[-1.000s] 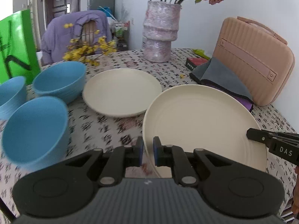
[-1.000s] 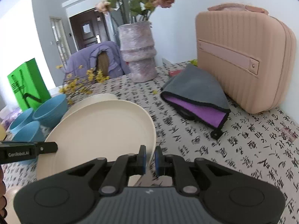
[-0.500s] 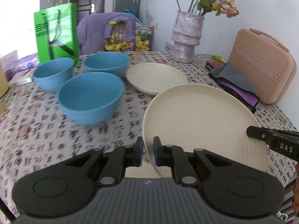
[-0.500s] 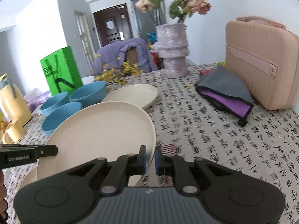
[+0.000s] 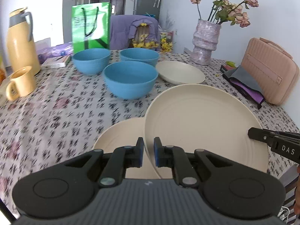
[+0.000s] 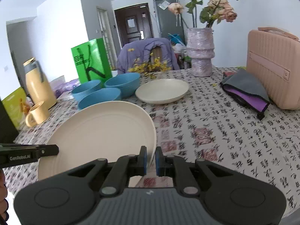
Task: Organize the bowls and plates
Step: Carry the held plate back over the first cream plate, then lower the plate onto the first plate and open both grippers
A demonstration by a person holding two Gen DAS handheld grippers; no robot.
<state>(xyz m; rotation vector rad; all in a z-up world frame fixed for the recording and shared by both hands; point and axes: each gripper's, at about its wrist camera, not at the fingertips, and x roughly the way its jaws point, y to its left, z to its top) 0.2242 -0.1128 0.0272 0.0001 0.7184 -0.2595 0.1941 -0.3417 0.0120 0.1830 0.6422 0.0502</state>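
Left gripper (image 5: 149, 154): clenched on the near-left rim of the cream plate (image 5: 204, 123), blue pads pinching its edge.
Right gripper (image 6: 150, 158): clamped on the same plate's opposite rim, at about four o'clock on the plate in the right wrist view.
Held plate: carried between both grippers, lifted and tilted above the patterned tablecloth (image 5: 56, 112).
Second plate (image 5: 120, 138): lay flat just under the held one, peeking out at its eight o'clock.
Third plate (image 5: 181, 72): farther back, at twelve o'clock from the held plate.
Blue bowls: three in a cluster, nearest bowl (image 5: 130, 79) at eleven o'clock, well apart from the grippers.
Background: vase (image 5: 205, 42), pink case (image 5: 268, 71), yellow mug (image 5: 21, 83), all blurred a touch.
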